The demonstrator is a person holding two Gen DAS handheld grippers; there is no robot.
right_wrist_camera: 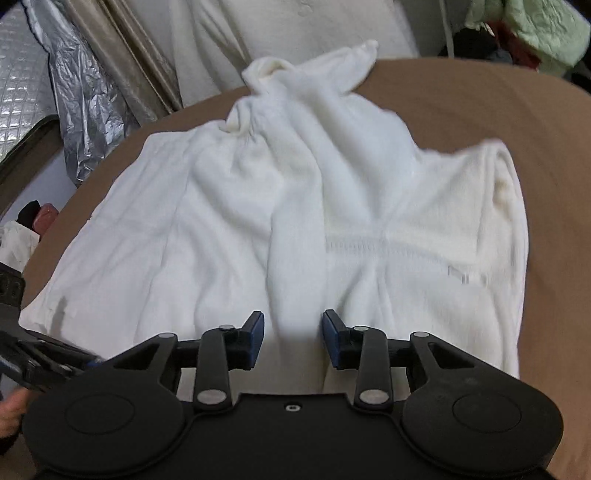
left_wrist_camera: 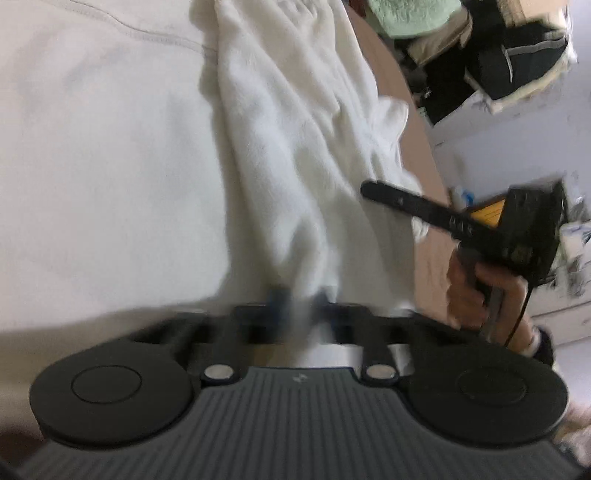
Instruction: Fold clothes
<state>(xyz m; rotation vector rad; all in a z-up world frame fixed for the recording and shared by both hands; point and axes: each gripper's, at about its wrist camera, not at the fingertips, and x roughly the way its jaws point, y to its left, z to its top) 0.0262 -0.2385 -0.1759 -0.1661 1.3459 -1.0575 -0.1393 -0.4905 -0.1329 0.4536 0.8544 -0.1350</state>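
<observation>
A white fluffy garment (right_wrist_camera: 295, 206) lies spread and rumpled on a brown table (right_wrist_camera: 480, 103). In the left wrist view the same garment (left_wrist_camera: 295, 147) runs from the top of the picture down into my left gripper (left_wrist_camera: 297, 295), whose blurred fingers are shut on a fold of it. My right gripper (right_wrist_camera: 293, 332) stands open at the garment's near edge, with a raised ridge of the fabric between its blue pads (right_wrist_camera: 258, 330). From the left wrist view the right gripper (left_wrist_camera: 373, 192) shows side-on over the garment's edge, held by a hand (left_wrist_camera: 476, 295).
A cream fabric with a seam (left_wrist_camera: 92, 147) fills the left of the left wrist view. Beyond the table are a heap of dark and pale clothes (left_wrist_camera: 498, 55), a green cloth (right_wrist_camera: 546, 33), a silver plastic sheet (right_wrist_camera: 81, 92) and a curtain (right_wrist_camera: 122, 55).
</observation>
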